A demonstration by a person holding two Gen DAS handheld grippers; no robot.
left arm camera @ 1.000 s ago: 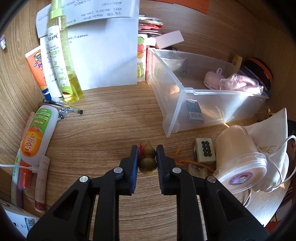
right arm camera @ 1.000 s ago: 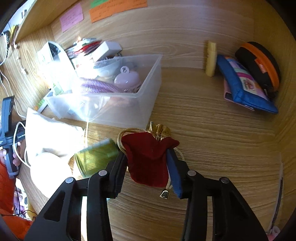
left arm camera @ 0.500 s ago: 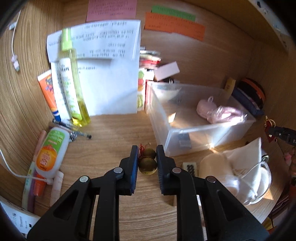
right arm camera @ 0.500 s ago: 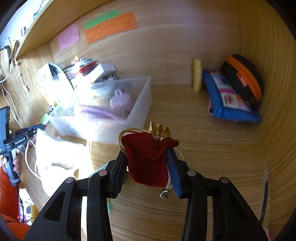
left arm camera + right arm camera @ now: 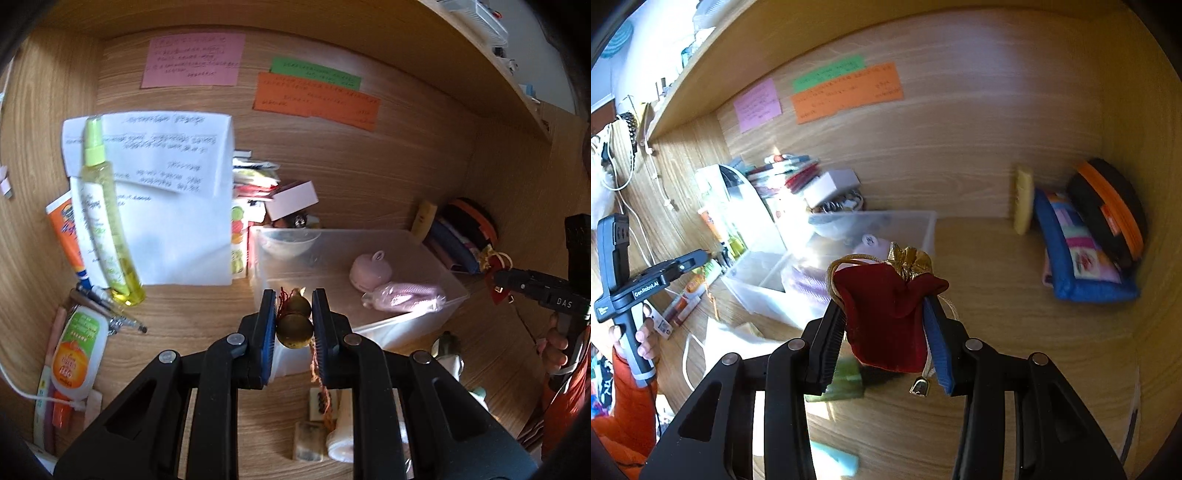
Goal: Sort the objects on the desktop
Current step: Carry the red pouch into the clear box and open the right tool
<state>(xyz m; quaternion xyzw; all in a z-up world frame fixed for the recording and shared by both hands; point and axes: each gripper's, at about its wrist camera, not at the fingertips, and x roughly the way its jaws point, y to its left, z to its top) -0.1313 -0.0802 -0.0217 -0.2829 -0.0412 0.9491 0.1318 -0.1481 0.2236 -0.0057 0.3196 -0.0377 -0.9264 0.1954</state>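
My left gripper [image 5: 293, 310] is shut on a small brass gourd charm [image 5: 294, 325] with a red cord, held in the air in front of the clear plastic bin [image 5: 402, 325]. The bin holds a pink round case [image 5: 370, 272], a pink bagged item [image 5: 406, 295] and a clear bowl [image 5: 288, 243]. My right gripper [image 5: 886, 314] is shut on a dark red drawstring pouch [image 5: 886, 314] with a gold top, held above the desk right of the bin [image 5: 849, 236]. The right gripper also shows at the right edge of the left wrist view [image 5: 532, 284].
Left of the bin stand a yellow spray bottle [image 5: 107, 236], tubes, pens and white papers [image 5: 173, 199]. Small blocks [image 5: 321, 402] and a plastic tub lie on the desk below my left gripper. A blue pouch [image 5: 1078, 254] and black-orange case [image 5: 1108, 210] lean at the right wall.
Both grippers have risen well above the desk, each still holding its item. The views now tilt up to the back wall with its sticky notes.
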